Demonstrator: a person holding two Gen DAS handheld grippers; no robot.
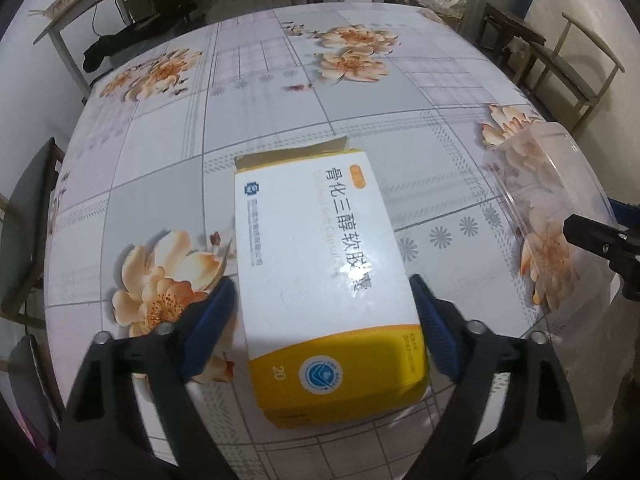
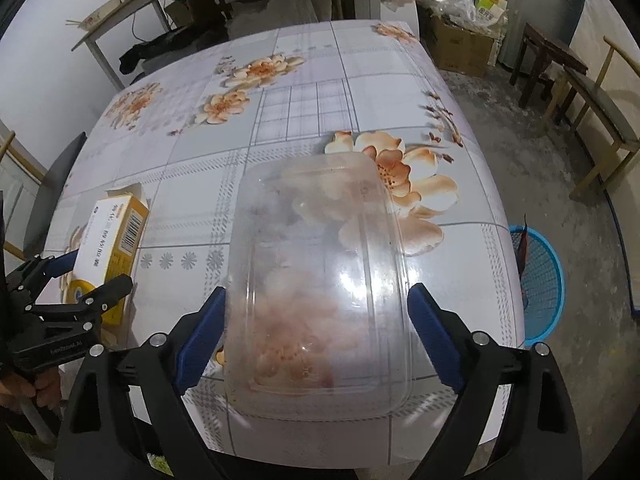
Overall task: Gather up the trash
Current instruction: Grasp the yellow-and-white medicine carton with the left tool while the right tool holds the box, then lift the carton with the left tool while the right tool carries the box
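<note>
A white and yellow medicine box (image 1: 320,240) lies flat on the flowered tablecloth (image 1: 160,140). My left gripper (image 1: 324,284) straddles its near half, and both blue pads (image 1: 216,320) touch its long sides. In the right wrist view the same box (image 2: 120,220) sits at the left with the left gripper (image 2: 96,270) around it. A clear plastic food container (image 2: 320,240) with reddish smears rests on the table between the jaws of my right gripper (image 2: 318,290). A thin gap shows at its right pad (image 2: 432,332). The container (image 1: 552,184) also appears at the right of the left wrist view.
A blue mesh basket (image 2: 540,280) stands on the floor just past the table's right edge. Wooden chairs (image 2: 600,100) and a cardboard box (image 2: 460,44) stand further right. A side table (image 2: 132,12) with dishes runs along the back wall. A hand (image 2: 36,392) holds the left gripper's handle.
</note>
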